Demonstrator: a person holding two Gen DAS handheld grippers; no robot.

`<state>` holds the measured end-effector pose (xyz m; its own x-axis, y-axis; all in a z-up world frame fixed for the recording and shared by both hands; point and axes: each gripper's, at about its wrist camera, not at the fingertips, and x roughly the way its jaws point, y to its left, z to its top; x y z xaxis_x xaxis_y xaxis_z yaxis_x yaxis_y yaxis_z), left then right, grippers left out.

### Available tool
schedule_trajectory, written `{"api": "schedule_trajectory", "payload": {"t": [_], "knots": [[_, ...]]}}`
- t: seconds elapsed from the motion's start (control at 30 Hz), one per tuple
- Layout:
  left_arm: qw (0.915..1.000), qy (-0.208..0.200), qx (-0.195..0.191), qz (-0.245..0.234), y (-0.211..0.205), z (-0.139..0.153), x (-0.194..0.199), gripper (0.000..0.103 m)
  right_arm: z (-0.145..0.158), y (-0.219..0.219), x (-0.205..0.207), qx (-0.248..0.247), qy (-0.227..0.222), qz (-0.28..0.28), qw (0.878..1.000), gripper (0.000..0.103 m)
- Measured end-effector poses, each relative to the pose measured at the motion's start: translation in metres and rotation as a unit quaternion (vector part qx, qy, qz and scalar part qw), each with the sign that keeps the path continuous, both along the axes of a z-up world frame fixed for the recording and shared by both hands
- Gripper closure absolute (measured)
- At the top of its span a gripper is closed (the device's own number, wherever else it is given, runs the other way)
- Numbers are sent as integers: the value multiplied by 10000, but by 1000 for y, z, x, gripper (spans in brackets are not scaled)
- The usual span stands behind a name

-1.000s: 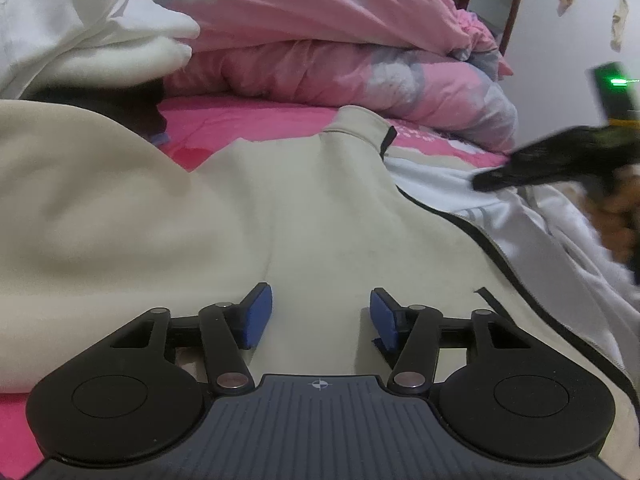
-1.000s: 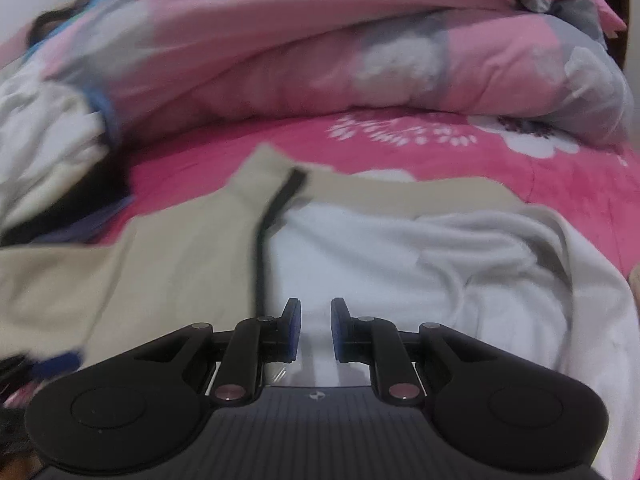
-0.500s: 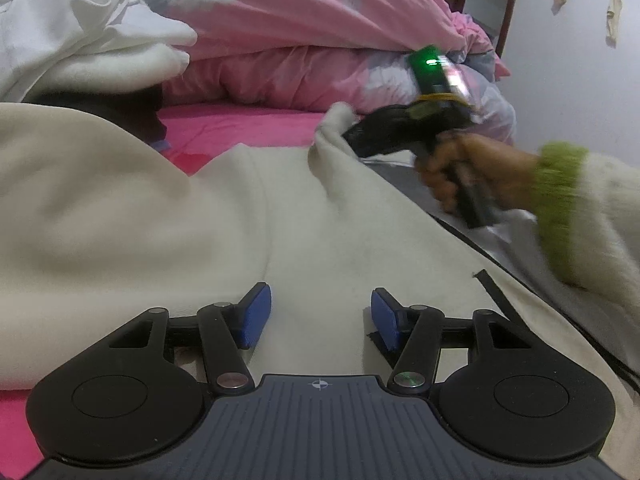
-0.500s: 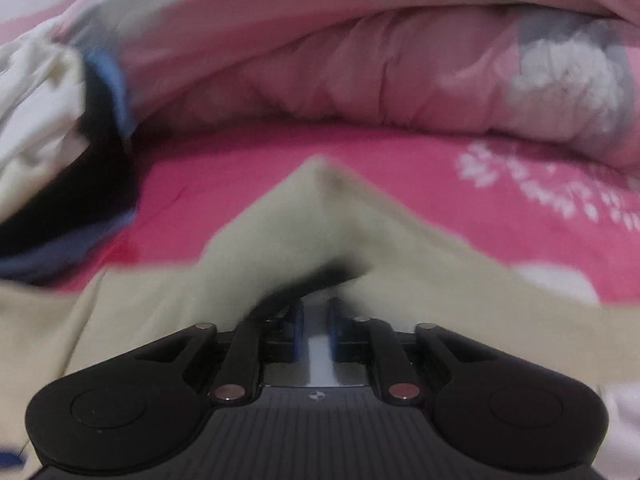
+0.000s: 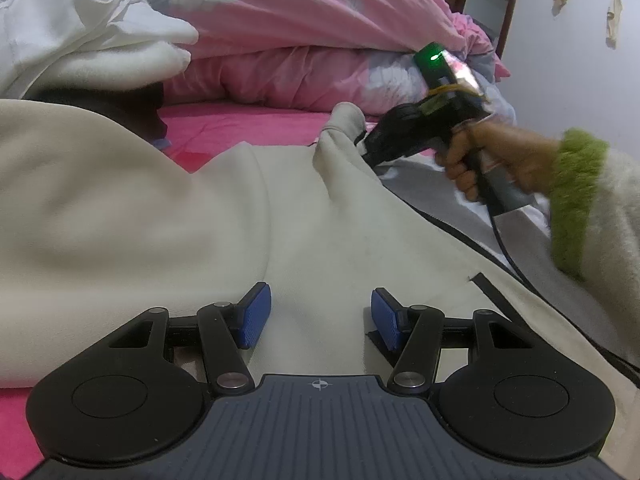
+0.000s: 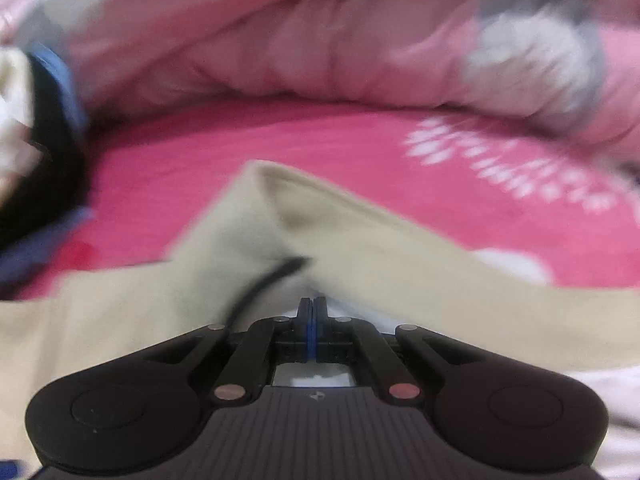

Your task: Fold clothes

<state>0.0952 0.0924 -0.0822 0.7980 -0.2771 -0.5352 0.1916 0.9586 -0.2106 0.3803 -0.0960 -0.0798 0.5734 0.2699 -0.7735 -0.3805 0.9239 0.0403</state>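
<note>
A cream jacket [image 5: 168, 216] with black zip trim lies spread on the pink bed. My left gripper [image 5: 320, 316] hovers low over its near part, open, its blue pads [image 5: 252, 316] apart with only flat cloth under them. Farther back, a hand in a green-cuffed sleeve [image 5: 576, 200] holds my right gripper [image 5: 366, 148], which is shut on the jacket's collar [image 5: 340, 132] and pulls it into a small peak. In the right wrist view the right gripper [image 6: 311, 304] has its pads pressed together at the collar fold [image 6: 280, 208], beside the black zip edge [image 6: 264, 280].
A rolled pink flowered quilt [image 5: 304, 40] runs along the back of the bed. White clothes [image 5: 80, 32] are piled at the back left over a dark garment [image 5: 132, 100]. Pink sheet [image 6: 320, 148] shows beyond the collar. A pale wall [image 5: 568, 72] stands at the right.
The right gripper came in from the right to the collar, shut on it and drew it up into a peak. The left gripper stayed where it was, still open.
</note>
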Motion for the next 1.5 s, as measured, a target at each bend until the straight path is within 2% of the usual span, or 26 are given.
{"api": "schedule_trajectory", "payload": {"t": [0.13, 0.27, 0.37, 0.47, 0.53, 0.6, 0.63, 0.7, 0.8, 0.83, 0.87, 0.93, 0.97, 1.03, 1.07, 1.1, 1.13, 1.2, 1.27, 1.37, 1.5], "knots": [[10000, -28, 38, 0, -1, -1, -1, 47, -8, 6, 12, 193, -394, -351, 9984, 103], [10000, -37, 13, -6, 1, -2, -2, 47, -3, 5, 0, 25, -741, -231, 9970, 103], [10000, -31, 15, -10, 1, -1, -1, 47, 25, -22, -10, 120, -543, -334, 9979, 103], [10000, -26, 33, -16, 1, -1, 1, 47, 43, -61, -23, 353, -2, -320, 9989, 103], [10000, -28, 47, -21, 1, -1, 1, 46, 37, -74, -32, -74, 30, -365, 9993, 103], [10000, -26, 35, -24, 1, -1, 1, 46, 15, -88, -28, -555, 74, -769, 9955, 103], [10000, -28, 28, -25, 2, -1, 1, 46, 10, -95, -27, -458, 61, -942, 9945, 103], [10000, -26, 19, -26, 2, -1, 2, 46, 21, -104, -30, 202, 126, -1239, 9920, 103], [10000, -24, 15, -30, 2, -1, 2, 46, 44, -105, -46, 1560, 262, -1160, 9806, 102], [10000, -25, 3, -33, 3, -1, 2, 46, 47, -99, -49, 1765, 332, -1007, 9786, 98], [10000, -25, -13, -35, 3, -1, 2, 46, 48, -92, -51, 1877, 422, -873, 9774, 93], [10000, -22, -55, -39, 4, -1, 1, 46, 44, -79, -50, 1950, 522, -719, 9768, 68], [10000, -20, -75, -40, 5, -1, 1, 46, 41, -75, -48, 2018, 528, -698, 9755, 68], [9999, -18, -100, -43, 5, -1, 1, 46, 33, -76, -42, 2605, 545, -580, 9622, 64], [9999, -17, -105, -44, 5, -1, 1, 46, 30, -78, -38, 2850, 475, -561, 9557, 59], [9999, -17, -101, -44, 5, -1, 1, 46, 27, -80, -34, 3025, 373, -574, 9507, 49], [9999, -18, -98, -45, 5, -1, 0, 46, 23, -81, -30, 3065, 290, -620, 9494, 42], [9999, -18, -103, -51, 5, 0, 0, 45, 11, -84, -18, 3030, 273, -782, 9494, 39], [9999, -19, -99, -55, 5, 0, 0, 45, -7, -89, -8, 3267, 600, -914, 9388, 39], [9999, -21, -86, -60, 5, 0, 0, 44, -19, -94, -6, 3661, 538, -801, 9256, 37], [10000, -20, -75, -62, 5, 1, -1, 43, -22, -87, 0, 3715, 415, -653, 9252, 38]]}}
